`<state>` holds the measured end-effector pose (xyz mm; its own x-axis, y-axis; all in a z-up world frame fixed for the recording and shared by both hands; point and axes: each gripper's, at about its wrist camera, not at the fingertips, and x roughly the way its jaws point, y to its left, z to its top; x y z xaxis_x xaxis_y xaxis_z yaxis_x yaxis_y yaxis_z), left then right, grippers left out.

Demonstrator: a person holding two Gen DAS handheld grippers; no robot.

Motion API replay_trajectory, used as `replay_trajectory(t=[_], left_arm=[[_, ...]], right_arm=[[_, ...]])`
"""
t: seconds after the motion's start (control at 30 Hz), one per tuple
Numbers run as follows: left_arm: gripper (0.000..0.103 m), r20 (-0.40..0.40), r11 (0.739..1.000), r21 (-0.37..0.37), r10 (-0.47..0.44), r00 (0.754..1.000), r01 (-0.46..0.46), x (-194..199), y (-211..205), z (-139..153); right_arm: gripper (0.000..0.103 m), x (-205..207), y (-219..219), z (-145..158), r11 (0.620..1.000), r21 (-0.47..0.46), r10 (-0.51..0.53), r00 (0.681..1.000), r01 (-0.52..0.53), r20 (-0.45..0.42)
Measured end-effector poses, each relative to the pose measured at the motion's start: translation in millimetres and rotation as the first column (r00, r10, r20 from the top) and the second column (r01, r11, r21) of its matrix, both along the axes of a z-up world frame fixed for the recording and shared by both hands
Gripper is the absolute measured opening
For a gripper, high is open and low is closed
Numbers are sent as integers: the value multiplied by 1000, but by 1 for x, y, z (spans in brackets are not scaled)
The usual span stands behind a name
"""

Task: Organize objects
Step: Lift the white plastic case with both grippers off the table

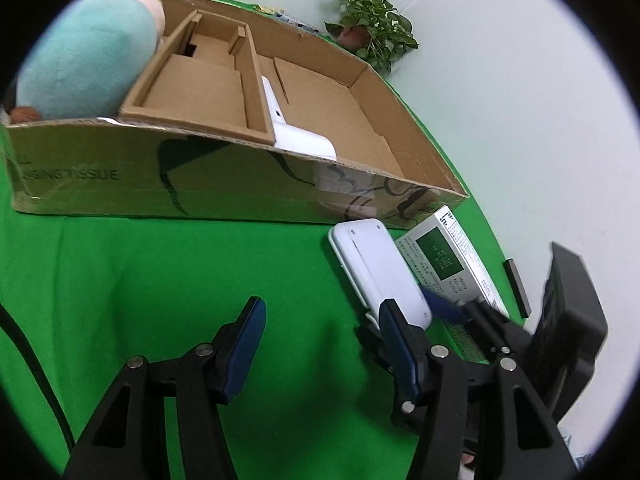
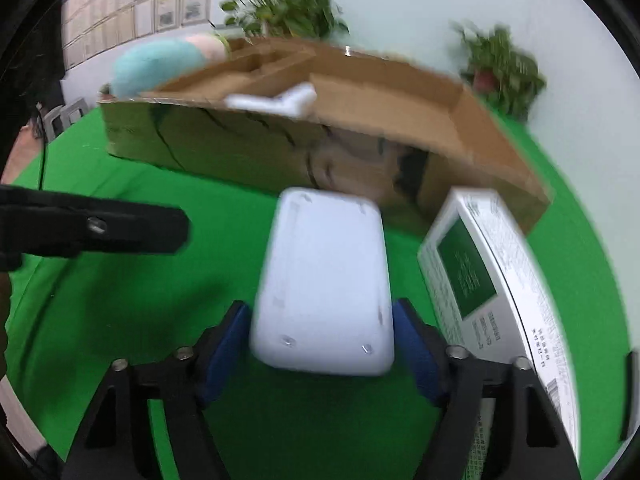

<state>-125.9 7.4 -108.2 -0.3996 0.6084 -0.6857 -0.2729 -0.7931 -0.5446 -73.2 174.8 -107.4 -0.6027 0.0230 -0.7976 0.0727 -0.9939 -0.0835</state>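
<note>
A white rounded device (image 2: 324, 280) lies between the blue pads of my right gripper (image 2: 322, 344), which is shut on its near end; it also shows in the left wrist view (image 1: 380, 268). A white and green box (image 2: 492, 288) lies just right of it, also seen in the left wrist view (image 1: 448, 256). My left gripper (image 1: 320, 332) is open and empty over the green cloth, left of the device. The cardboard box (image 1: 224, 188) stands behind, with a white object (image 1: 296, 132) and a teal plush (image 1: 88, 68) inside.
Two potted plants (image 1: 372, 28) (image 2: 288, 12) stand behind the box by the wall. A black object (image 1: 568, 320) sits at the right, off the green cloth (image 1: 160, 272). A black cable (image 1: 28, 356) runs along the left edge.
</note>
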Motion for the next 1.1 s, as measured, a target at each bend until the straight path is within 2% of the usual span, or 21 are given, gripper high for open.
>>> replay_trajectory(t=[0.03,0.13,0.2,0.27,0.37,0.43,0.47,0.53,0.57,0.6,0.63,0.7,0.73,0.9,1.1], left_arm=[[58,10,1000,11,-5,1000,5,-1,2,-2],[58,31,999,23,-25,999,25,-4,9,-7],[56,45,999,33,-38,998,37,-2,12,-11],[51,74,997,56,-59,996,54,2,14,-16],[51,96,991,108,-89,991,78,16,15,-19],[51,109,987,136,-103,989,88,22,16,-21],[51,114,985,145,-108,988,91,23,17,-21],[50,124,986,148,-101,987,82,23,19,-21],[47,134,985,150,-105,985,84,23,20,-22],[39,145,984,153,-111,983,88,22,23,-24],[36,148,985,154,-104,983,81,22,25,-25],[35,147,987,143,-90,985,69,23,26,-24],[30,148,989,133,-82,986,62,23,27,-23],[30,145,992,109,-73,987,57,29,32,-21],[29,88,995,68,-76,993,70,37,38,-1]], right_arm=[[64,-1,6,-1,998,-57,-19,1000,20,14],[64,0,8,-3,996,-75,-36,999,37,11],[63,8,6,-3,992,-121,-42,999,44,19],[63,20,2,-1,987,-147,-54,998,57,29],[64,44,-8,1,981,-181,-64,997,71,43],[68,56,-16,3,981,-180,-69,997,74,38],[75,60,-18,4,980,-189,-59,998,64,33],[82,63,-18,7,977,-208,-38,999,39,12],[82,64,-18,8,978,-206,-32,999,31,3],[82,64,-18,9,979,-204,-27,1000,26,2],[79,63,-17,9,979,-203,-21,1000,21,2],[65,63,-17,9,982,-186,-26,1000,26,3],[65,65,-18,9,984,-176,-31,1000,31,3],[64,68,-17,9,983,-173,-54,999,55,11],[64,76,-23,15,981,-175,-89,996,85,-16]])
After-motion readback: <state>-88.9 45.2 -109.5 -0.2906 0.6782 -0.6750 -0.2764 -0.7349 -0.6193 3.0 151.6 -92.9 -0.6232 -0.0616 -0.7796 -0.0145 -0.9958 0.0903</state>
